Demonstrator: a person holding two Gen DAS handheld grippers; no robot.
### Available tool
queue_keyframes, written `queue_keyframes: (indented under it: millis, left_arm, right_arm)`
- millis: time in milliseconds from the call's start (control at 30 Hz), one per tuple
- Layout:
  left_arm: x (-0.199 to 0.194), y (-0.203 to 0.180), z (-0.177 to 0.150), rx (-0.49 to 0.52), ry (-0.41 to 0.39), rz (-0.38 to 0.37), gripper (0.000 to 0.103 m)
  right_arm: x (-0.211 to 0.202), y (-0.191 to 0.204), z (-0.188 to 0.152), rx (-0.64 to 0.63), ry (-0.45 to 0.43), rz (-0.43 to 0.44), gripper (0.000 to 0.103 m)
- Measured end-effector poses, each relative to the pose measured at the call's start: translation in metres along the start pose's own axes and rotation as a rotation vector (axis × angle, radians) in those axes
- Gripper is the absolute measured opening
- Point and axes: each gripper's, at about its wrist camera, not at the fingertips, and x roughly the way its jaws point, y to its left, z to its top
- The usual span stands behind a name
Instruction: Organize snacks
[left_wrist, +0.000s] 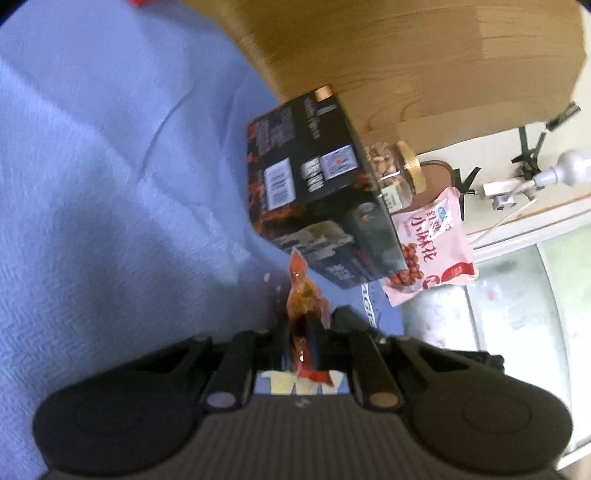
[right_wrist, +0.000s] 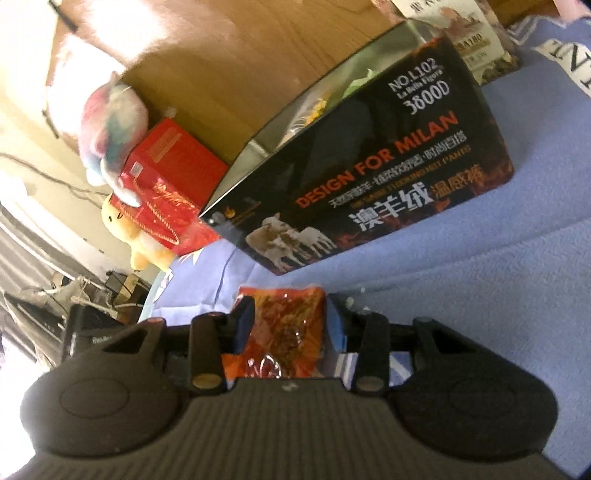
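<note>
My left gripper (left_wrist: 301, 332) is shut on a thin orange-red snack packet (left_wrist: 304, 295), seen edge on and sticking out past the fingertips. It hangs over the blue cloth (left_wrist: 110, 184), just short of the black carton (left_wrist: 314, 184). In the right wrist view, an orange-red snack packet (right_wrist: 284, 332) lies flat between the fingers of my right gripper (right_wrist: 291, 319), and both pads press on its sides. The black carton (right_wrist: 369, 166) stands right ahead of it, its top open with several packets inside.
A jar of nuts (left_wrist: 395, 170) and a pink snack bag (left_wrist: 432, 243) sit behind the carton, against a wooden board (left_wrist: 406, 55). A red box (right_wrist: 170, 177), plush toys (right_wrist: 114, 110) and a pale snack box (right_wrist: 461, 33) flank the carton.
</note>
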Motion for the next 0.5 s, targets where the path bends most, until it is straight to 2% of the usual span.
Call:
queue_keyframes:
  millis: [67,167,267,433,500]
  left_arm:
    - [-0.004,-0.004,0.001,0.000,-0.013,0.000,0.008]
    - [-0.013,-0.017,-0.001,-0.001,-0.037,-0.044,0.008]
    - [-0.020,-0.046,0.010,0.075,-0.063,-0.050,0.009]
    - [-0.003,-0.104,0.044,0.246,-0.095,0.008,0.010]
    - [0.016,-0.120,0.059,0.295,-0.104,0.046,0.011]
  right_arm:
    - [-0.004,0.002,-0.004,0.008,-0.016,0.018,0.032]
    - [-0.019,0.015,-0.001,-0.012,-0.066,0.046,0.031]
    - [-0.037,0.035,0.011,-0.089,-0.144,0.052,0.031]
    - [-0.050,0.048,0.052,-0.159,-0.257,0.022,0.032]
    - [-0.049,0.047,0.069,-0.185,-0.288,-0.009,0.032]
